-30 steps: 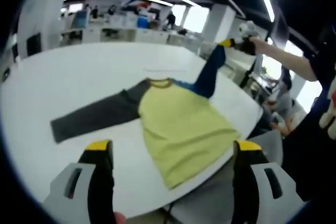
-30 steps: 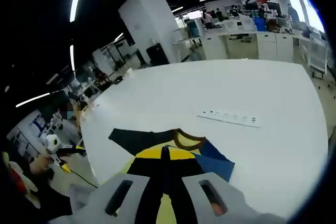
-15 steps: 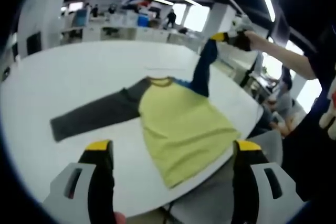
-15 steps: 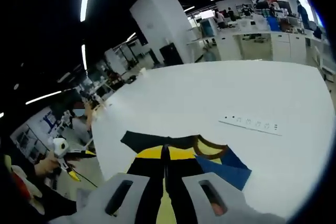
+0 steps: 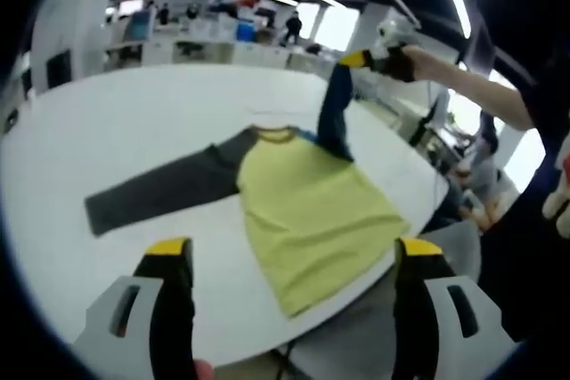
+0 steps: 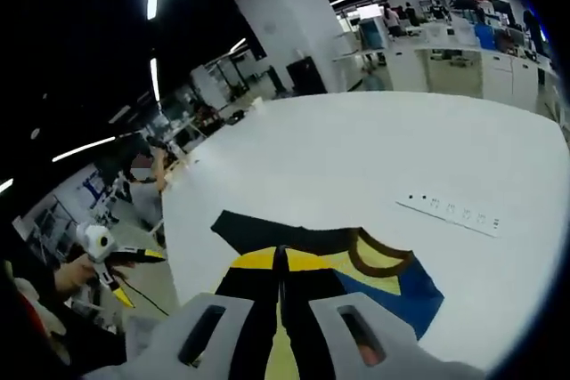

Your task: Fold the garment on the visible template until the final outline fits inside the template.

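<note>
A yellow-bodied garment [image 5: 307, 211] is spread on the white worktop [image 5: 134, 122], its grey sleeve [image 5: 160, 191] laid flat to one side. Its blue sleeve [image 5: 336, 109] is lifted clear of the worktop by the right gripper [image 5: 367, 57], whose fingers [image 6: 254, 318] are pressed together on the cloth. The left gripper [image 5: 289, 260] is held above the near hem, its fingers spread wide and empty.
</note>
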